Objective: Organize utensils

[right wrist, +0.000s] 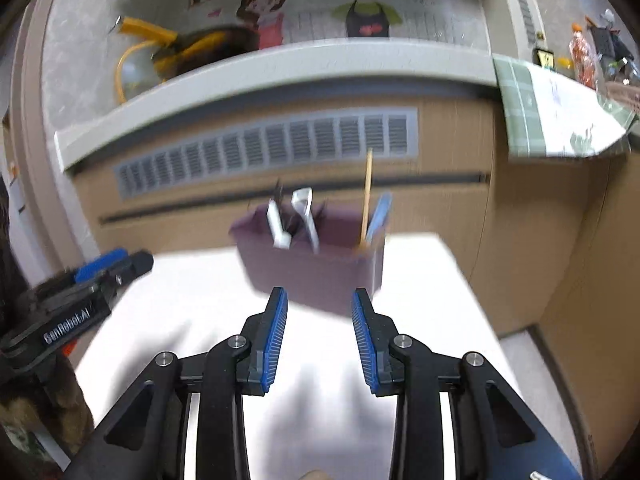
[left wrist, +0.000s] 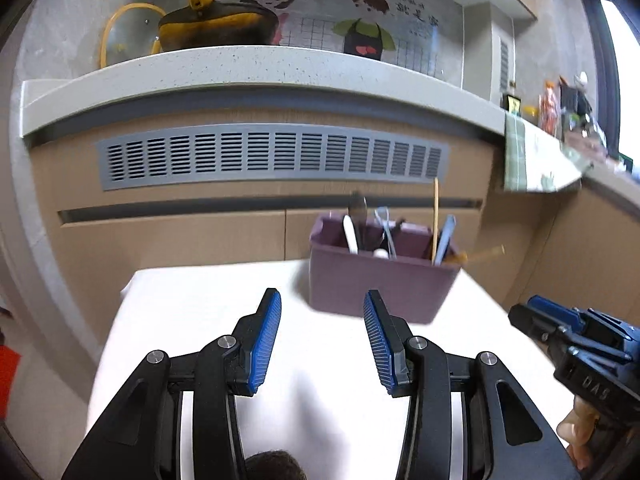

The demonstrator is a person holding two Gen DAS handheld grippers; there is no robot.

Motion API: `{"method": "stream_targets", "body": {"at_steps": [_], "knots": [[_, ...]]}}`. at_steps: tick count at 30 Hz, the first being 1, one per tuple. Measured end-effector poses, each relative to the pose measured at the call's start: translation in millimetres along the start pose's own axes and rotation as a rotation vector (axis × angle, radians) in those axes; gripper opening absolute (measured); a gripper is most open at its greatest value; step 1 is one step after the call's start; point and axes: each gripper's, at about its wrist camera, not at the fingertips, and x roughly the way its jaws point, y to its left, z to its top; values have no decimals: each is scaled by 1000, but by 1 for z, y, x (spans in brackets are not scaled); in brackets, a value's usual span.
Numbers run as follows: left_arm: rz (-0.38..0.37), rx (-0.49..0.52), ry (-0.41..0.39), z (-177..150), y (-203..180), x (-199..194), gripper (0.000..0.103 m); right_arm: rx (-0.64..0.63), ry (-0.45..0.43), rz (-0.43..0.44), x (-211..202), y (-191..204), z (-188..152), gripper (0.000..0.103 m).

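Note:
A purple utensil bin stands at the far edge of the white table. It holds several utensils: a white spoon, a wooden chopstick and a blue-handled piece. My left gripper is open and empty, just short of the bin. My right gripper is open and empty, close in front of the bin. The right gripper also shows at the right of the left wrist view; the left gripper shows at the left of the right wrist view.
A kitchen counter with a grey vent rises behind the table. A yellow-handled pan sits on the counter. A green checked cloth hangs over the counter at the right. The table's right edge drops to the floor.

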Motion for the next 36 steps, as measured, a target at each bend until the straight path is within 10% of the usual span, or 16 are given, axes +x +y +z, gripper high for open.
{"method": "stream_targets", "body": {"at_steps": [36], "knots": [[-13, 14, 42, -26, -20, -27, 44, -40, -1, -62, -23, 8, -23, 31]]}}
